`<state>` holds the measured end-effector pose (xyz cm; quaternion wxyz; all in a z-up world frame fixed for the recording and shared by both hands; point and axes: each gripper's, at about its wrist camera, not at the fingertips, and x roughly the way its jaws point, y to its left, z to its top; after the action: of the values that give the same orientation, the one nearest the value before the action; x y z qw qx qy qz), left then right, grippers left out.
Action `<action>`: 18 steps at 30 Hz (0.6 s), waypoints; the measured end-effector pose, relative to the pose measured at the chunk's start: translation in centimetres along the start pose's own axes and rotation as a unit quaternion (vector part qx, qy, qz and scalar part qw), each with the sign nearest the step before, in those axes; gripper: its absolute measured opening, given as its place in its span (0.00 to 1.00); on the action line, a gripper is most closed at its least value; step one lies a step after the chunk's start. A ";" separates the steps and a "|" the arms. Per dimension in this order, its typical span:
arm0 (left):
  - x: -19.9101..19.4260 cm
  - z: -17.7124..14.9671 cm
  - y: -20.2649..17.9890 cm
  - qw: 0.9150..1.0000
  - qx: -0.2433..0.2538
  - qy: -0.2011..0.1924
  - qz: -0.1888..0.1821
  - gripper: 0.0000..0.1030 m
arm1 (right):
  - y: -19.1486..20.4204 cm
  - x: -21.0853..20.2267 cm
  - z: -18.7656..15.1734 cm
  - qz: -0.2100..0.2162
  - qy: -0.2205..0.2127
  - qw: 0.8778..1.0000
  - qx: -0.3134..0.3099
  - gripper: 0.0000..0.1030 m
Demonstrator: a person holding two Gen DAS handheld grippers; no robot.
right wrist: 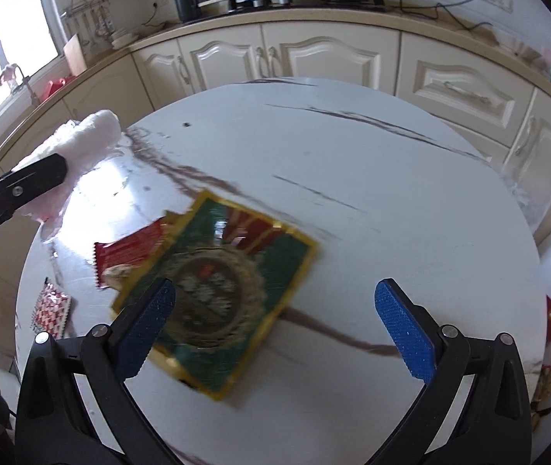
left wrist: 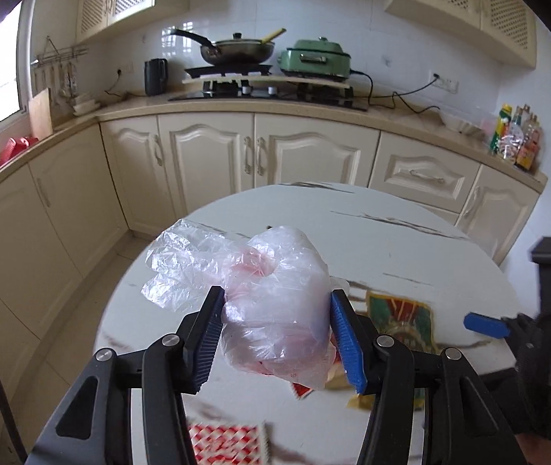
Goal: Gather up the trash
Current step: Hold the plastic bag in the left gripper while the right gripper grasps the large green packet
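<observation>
In the left wrist view, a crumpled clear plastic bag (left wrist: 275, 310) is pinched between the blue pads of the left gripper (left wrist: 275, 337) and held up over the near part of the round marble table (left wrist: 391, 240). The grip is taken on thin, slack film w/ loose folds sticking out to the left, so the bag could be squeezed out or dropped if the hold is eased or the gripper is swung fast; whatever pinkish stuff is inside could also be spilled, though the contents can't be made out. A red-and-white checked wrapper (left wrist: 229, 441) is seen at the near edge, blurred. In the right wrist view, the right gripper (right wrist: 275, 325) is seen w/ fingers spread wide and empty, above a green-and-gold flat packet (right wrist: 221, 294) lying flat on the table near its middle, w/ a red wrapper (right wrist: 128, 252) partly tucked under its left side. A flat packet on a smooth top is likely to be pushed along rather than picked up, and the red wrapper could be dragged w/ it toward the table's edge. More litter (right wrist: 546, 387) is glimpsed on the floor at right, easily missed.
</observation>
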<state>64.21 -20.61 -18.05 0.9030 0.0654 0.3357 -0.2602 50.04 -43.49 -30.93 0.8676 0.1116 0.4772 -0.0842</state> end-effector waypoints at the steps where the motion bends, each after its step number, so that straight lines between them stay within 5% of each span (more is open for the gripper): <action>1: -0.6 -0.5 0.3 1.000 0.002 -0.002 0.002 0.49 | 0.7 0.2 0.1 -0.003 0.001 1.000 -0.008 1.00; 14: -10.9 -7.3 2.3 1.000 -0.018 -0.014 -0.006 0.49 | -1.9 0.5 -1.1 -0.075 0.037 0.996 -0.041 1.00; 18: -13.0 -8.6 2.6 0.999 -0.026 -0.019 -0.014 0.49 | -2.3 -1.3 -1.3 -0.040 0.008 0.999 -0.021 1.00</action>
<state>52.32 -10.36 -16.43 0.9069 0.0320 0.3259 -0.2652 47.74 -45.29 -30.76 0.8620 0.0748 0.4897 -0.1077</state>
